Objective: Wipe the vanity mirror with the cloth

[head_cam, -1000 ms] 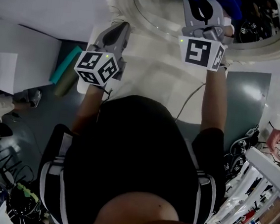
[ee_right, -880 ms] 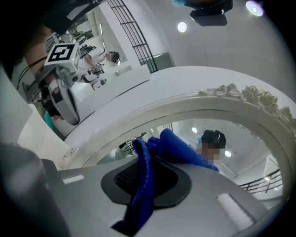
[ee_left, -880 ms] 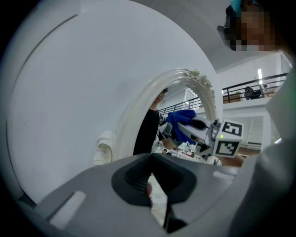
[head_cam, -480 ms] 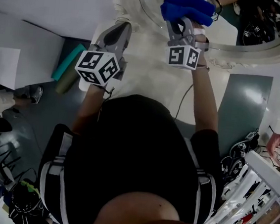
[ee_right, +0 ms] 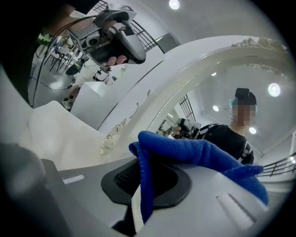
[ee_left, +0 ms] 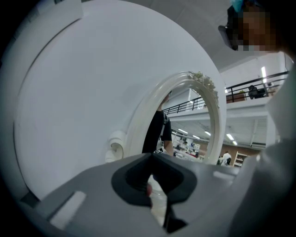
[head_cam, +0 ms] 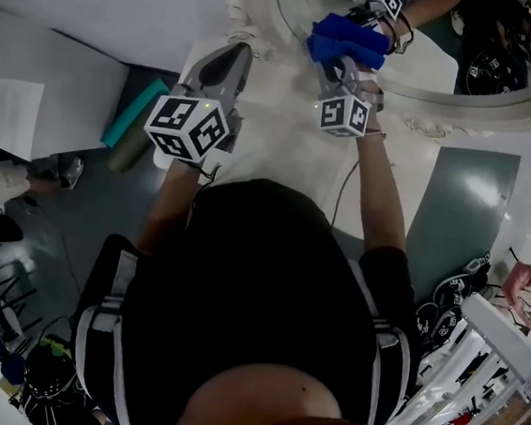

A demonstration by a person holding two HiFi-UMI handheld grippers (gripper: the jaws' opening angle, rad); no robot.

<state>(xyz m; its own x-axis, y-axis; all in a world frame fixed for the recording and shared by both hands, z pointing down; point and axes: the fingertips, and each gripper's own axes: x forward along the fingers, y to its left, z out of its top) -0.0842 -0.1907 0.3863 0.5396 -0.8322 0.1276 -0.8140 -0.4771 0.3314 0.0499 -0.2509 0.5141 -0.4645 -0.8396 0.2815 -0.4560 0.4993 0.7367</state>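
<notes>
The vanity mirror (head_cam: 504, 95) has an ornate white oval frame and fills the top of the head view. A blue cloth (head_cam: 348, 38) is bunched against the lower left part of the glass, and my right gripper (head_cam: 343, 66) is shut on it. In the right gripper view the cloth (ee_right: 194, 152) drapes over the jaws, with the mirror frame (ee_right: 185, 78) just beyond. My left gripper (head_cam: 229, 60) hovers to the left, near the frame's lower left edge, shut with nothing in it. The left gripper view shows the frame (ee_left: 138, 125) ahead.
The mirror stands on a white tabletop (head_cam: 291, 153). A teal roll (head_cam: 128, 115) lies off the table's left edge, next to a white panel (head_cam: 43, 89). A cable (head_cam: 348, 192) trails across the top. Racks and clutter (head_cam: 475, 370) crowd the floor at right.
My right gripper has carried the blue cloth leftward and slightly down across the mirror's lower glass. The left gripper has barely moved.
</notes>
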